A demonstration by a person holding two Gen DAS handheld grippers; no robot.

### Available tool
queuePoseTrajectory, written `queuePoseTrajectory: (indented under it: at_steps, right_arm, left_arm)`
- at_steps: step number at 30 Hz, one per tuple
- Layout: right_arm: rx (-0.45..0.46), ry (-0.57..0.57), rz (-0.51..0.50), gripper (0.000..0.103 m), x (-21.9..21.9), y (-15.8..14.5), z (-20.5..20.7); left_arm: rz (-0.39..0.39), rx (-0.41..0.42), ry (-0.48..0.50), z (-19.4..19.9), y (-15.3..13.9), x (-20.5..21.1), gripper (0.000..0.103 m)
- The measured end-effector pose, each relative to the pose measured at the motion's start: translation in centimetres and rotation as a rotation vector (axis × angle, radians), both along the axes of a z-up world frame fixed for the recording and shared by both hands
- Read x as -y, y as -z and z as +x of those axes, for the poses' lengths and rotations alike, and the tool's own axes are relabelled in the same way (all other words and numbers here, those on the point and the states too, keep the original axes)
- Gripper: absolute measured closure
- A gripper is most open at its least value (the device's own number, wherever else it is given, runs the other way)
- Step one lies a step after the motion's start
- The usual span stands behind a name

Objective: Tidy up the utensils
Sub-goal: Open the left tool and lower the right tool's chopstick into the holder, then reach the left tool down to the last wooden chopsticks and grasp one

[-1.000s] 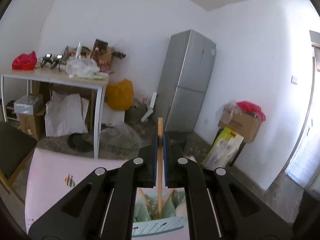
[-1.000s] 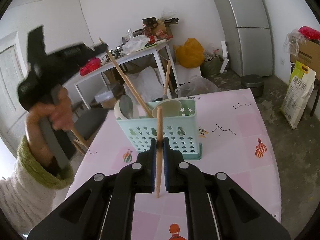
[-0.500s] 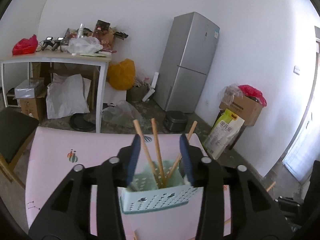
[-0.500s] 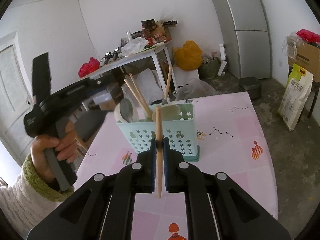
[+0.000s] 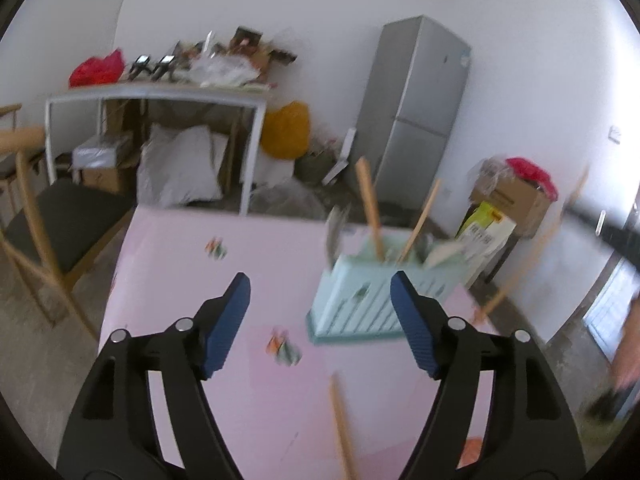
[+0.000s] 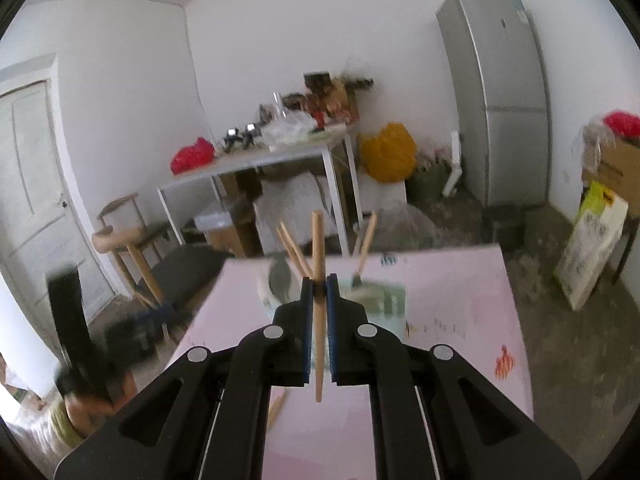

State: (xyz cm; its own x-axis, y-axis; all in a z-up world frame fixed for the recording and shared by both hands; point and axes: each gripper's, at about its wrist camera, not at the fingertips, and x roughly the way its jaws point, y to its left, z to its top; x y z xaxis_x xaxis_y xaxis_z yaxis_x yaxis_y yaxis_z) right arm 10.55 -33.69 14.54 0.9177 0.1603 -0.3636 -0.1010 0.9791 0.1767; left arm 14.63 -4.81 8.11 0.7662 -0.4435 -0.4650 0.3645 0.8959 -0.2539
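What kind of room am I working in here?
Most likely a lived-in home kitchen or dining room, fairly cluttered. A tall silver two-door refrigerator stands in the corner, a pink patterned tablecloth covers the dining table, and a mint-green plastic utensil caddy holds wooden chopsticks.

Both my views smear with motion. From my left wrist, the mint utensil caddy (image 5: 362, 300) is blurred, so I can't sort out the spoons in it. A loose chopstick (image 5: 343, 428) on the pink table (image 5: 168, 280) runs off the bottom edge. From my right wrist, the caddy sits mostly behind my right gripper (image 6: 319, 312). My left hand (image 6: 90, 400) is a blurred smudge at the frame's lower left.
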Motion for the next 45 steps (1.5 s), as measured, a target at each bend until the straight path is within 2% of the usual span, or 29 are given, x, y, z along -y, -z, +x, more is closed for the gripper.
queuePoseTrajectory:
  at_steps: [7,12,16,21,27,31,35,41,45]
  right_arm:
    - [0.102,0.020,-0.061,0.096,-1.4,-5.1,2.6]
    - [0.125,0.069,-0.108,0.096,-2.1,-6.0,5.4]
    - [0.088,0.083,-0.120,0.096,-2.7,-4.8,8.2]
    - [-0.004,0.090,-0.153,0.096,-3.5,-1.0,11.5]
    - [-0.133,0.086,-0.165,0.095,-3.3,3.2,13.3]
    - [-0.157,0.097,-0.148,0.093,-2.4,3.7,12.8]
    - [-0.117,0.124,-0.135,0.062,-1.1,2.8,11.3]
    - [-0.034,0.157,-0.062,0.055,1.6,0.8,6.9]
    - [-0.009,0.149,-0.013,0.054,2.6,1.2,3.2]
  left_arm:
    - [-0.018,-0.129,-0.050,-1.5,4.5,-3.1,0.030]
    - [0.013,-0.156,-0.062,-2.2,6.0,-3.8,0.028]
    - [0.022,-0.159,-0.065,-2.3,6.4,-4.0,0.027]
    - [0.035,-0.171,-0.059,-2.3,6.8,-3.7,0.026]
    - [0.063,-0.181,-0.049,-2.4,7.5,-3.3,0.025]
    - [0.084,-0.181,-0.049,-2.4,7.6,-3.1,0.024]
    - [0.100,-0.186,-0.050,-2.3,7.7,-2.8,0.023]
    - [0.135,-0.180,-0.042,-2.8,7.7,-2.2,0.022]
    - [0.175,-0.178,-0.027,-3.4,8.0,-1.5,0.022]
